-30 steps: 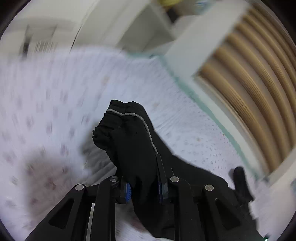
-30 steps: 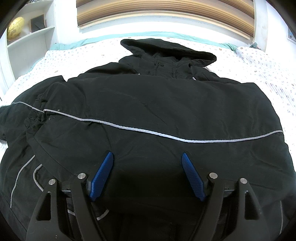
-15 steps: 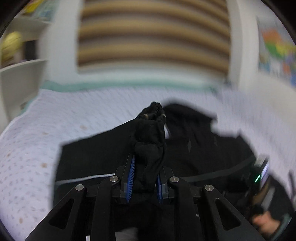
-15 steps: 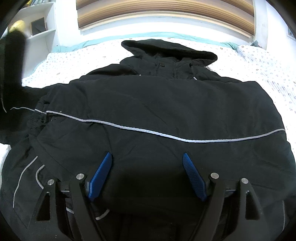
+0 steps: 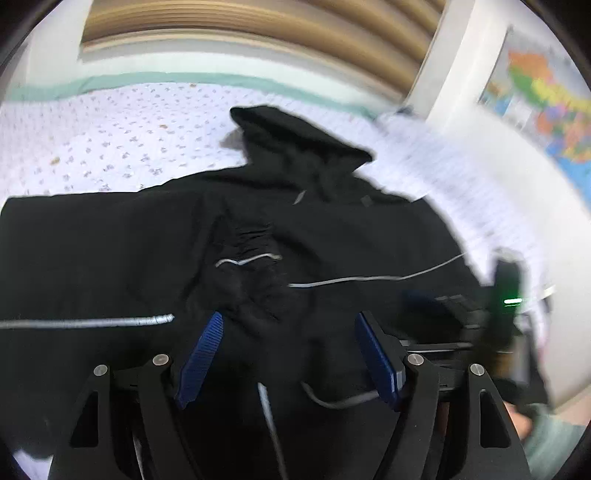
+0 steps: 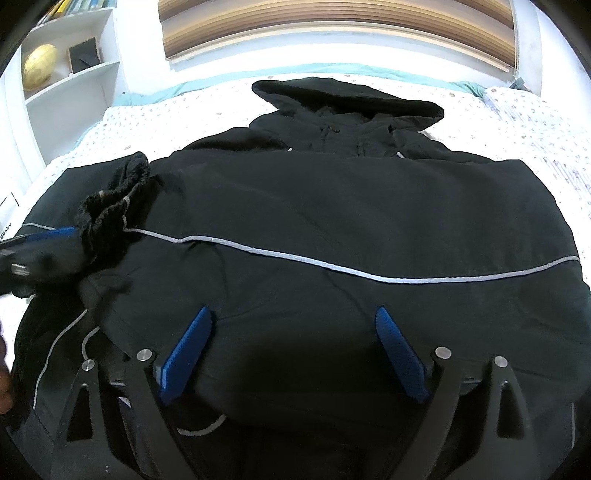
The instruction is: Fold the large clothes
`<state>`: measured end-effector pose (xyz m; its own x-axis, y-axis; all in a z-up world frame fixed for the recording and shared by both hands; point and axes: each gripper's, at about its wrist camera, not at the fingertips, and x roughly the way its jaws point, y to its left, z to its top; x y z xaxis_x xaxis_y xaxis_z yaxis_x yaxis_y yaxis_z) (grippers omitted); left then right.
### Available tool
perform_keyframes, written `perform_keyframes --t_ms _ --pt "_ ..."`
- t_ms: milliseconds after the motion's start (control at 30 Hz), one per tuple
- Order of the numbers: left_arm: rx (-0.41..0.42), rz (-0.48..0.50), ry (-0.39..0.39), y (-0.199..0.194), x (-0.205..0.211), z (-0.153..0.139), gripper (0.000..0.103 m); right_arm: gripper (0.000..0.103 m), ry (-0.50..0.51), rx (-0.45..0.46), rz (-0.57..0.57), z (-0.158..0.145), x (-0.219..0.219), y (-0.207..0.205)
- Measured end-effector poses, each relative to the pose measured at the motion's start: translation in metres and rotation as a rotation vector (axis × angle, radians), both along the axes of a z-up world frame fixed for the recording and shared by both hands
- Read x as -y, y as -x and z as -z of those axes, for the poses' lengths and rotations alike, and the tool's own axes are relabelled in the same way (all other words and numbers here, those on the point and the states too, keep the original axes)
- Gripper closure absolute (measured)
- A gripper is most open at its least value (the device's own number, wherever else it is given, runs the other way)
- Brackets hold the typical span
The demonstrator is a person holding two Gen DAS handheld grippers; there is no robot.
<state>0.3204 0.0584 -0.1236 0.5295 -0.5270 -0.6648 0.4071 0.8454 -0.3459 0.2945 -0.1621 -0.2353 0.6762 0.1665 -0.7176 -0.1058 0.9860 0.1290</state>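
A large black hooded jacket [image 6: 332,206] with thin grey piping lies spread on the bed, hood at the far end. Its left sleeve is folded across the body, the gathered cuff [image 5: 247,254] resting on the chest; the cuff also shows in the right wrist view [image 6: 114,199]. My left gripper [image 5: 288,350] is open just behind the cuff, blue pads apart, nothing between them. It shows blurred at the left edge of the right wrist view [image 6: 40,251]. My right gripper [image 6: 291,347] is open and empty over the jacket's lower hem.
The bed [image 6: 147,122] has a white dotted sheet with a teal edge. A white shelf [image 6: 70,81] with a yellow ball stands at the far left. A slatted headboard [image 6: 332,33] lies beyond. A coloured map [image 5: 535,96] hangs on the right wall.
My left gripper carried the sleeve cuff over the jacket body, then opened and let it go onto the chest. The right gripper has stayed in place, open.
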Motion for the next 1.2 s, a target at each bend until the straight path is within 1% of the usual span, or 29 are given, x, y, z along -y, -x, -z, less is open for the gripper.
perform_keyframes --t_ms 100,167,200,233,267,300,333,400,433,500,533,600,633,667,700,733,800,900,933,1033,1100,1200 --pt "0.011 -0.006 0.085 0.022 -0.024 -0.017 0.028 0.011 0.001 -0.023 0.005 -0.003 0.001 0.001" --pt "0.058 -0.056 0.095 0.039 -0.047 -0.031 0.028 0.009 -0.002 -0.064 -0.001 -0.008 -0.002 0.0" --pt "0.077 -0.077 0.096 0.044 -0.055 -0.034 0.028 0.008 -0.043 -0.106 -0.039 -0.013 -0.008 -0.001" --pt "0.1 -0.1 0.095 0.05 -0.066 -0.038 0.028 0.008 -0.079 -0.122 -0.076 -0.019 -0.013 -0.001" --pt "0.116 -0.124 0.078 0.054 -0.076 -0.04 0.028 0.008 -0.12 -0.135 -0.123 -0.026 -0.021 0.0" --pt "0.122 -0.149 0.061 0.056 -0.083 -0.041 0.028 0.008 -0.19 -0.143 -0.188 -0.04 -0.035 0.001" --pt "0.124 -0.181 0.051 0.056 -0.091 -0.042 0.028 0.008 -0.225 -0.141 -0.214 -0.05 -0.045 0.0" --pt "0.106 -0.231 0.067 0.06 -0.111 -0.04 0.028 0.008 -0.259 -0.138 -0.224 -0.066 -0.065 -0.007" --pt "0.097 -0.253 0.088 0.063 -0.121 -0.038 0.028 0.008 -0.278 -0.147 -0.224 -0.069 -0.071 -0.012" --pt "0.086 -0.279 0.096 0.068 -0.136 -0.034 0.028 0.01 -0.341 -0.199 -0.218 -0.066 -0.082 -0.03" --pt "0.085 -0.289 0.087 0.07 -0.141 -0.032 0.028 0.014 -0.367 -0.226 -0.21 -0.061 -0.086 -0.039" --pt "0.09 -0.323 0.051 0.075 -0.15 -0.03 0.028 0.031 -0.395 -0.263 -0.193 -0.052 -0.093 -0.054" --pt "0.089 -0.338 0.043 0.078 -0.156 -0.028 0.028 0.037 -0.406 -0.274 -0.165 -0.047 -0.096 -0.062" --pt "0.08 -0.353 0.046 0.08 -0.162 -0.027 0.028 0.051 -0.417 -0.273 -0.139 -0.044 -0.097 -0.067" --pt "0.074 -0.362 0.056 0.079 -0.166 -0.026 0.028 0.062 -0.449 -0.275 -0.124 -0.041 -0.099 -0.072" --pt "0.069 -0.367 0.065 0.079 -0.171 -0.025 0.028 0.066 -0.462 -0.278 -0.125 -0.04 -0.103 -0.074" --pt "0.061 -0.383 0.075 0.076 -0.175 -0.024 0.028 0.071 -0.425 -0.233 -0.136 -0.05 -0.107 -0.07" --pt "0.057 -0.401 0.082 0.068 -0.171 -0.026 0.028 0.075 -0.355 -0.14 -0.158 -0.073 -0.106 -0.054" --pt "0.057 -0.401 0.089 0.065 -0.167 -0.027 0.028 0.075 -0.332 -0.102 -0.156 -0.085 -0.099 -0.047" --pt "0.06 -0.385 0.099 0.057 -0.151 -0.033 0.028 0.075 -0.305 -0.035 -0.148 -0.11 -0.075 -0.035" --pt "0.071 -0.368 0.087 0.051 -0.134 -0.039 0.028 0.075 -0.279 0.001 -0.135 -0.123 -0.052 -0.031" --pt "0.086 -0.331 0.056 0.043 -0.105 -0.048 0.028 0.075 -0.265 0.029 -0.091 -0.137 -0.02 -0.023"
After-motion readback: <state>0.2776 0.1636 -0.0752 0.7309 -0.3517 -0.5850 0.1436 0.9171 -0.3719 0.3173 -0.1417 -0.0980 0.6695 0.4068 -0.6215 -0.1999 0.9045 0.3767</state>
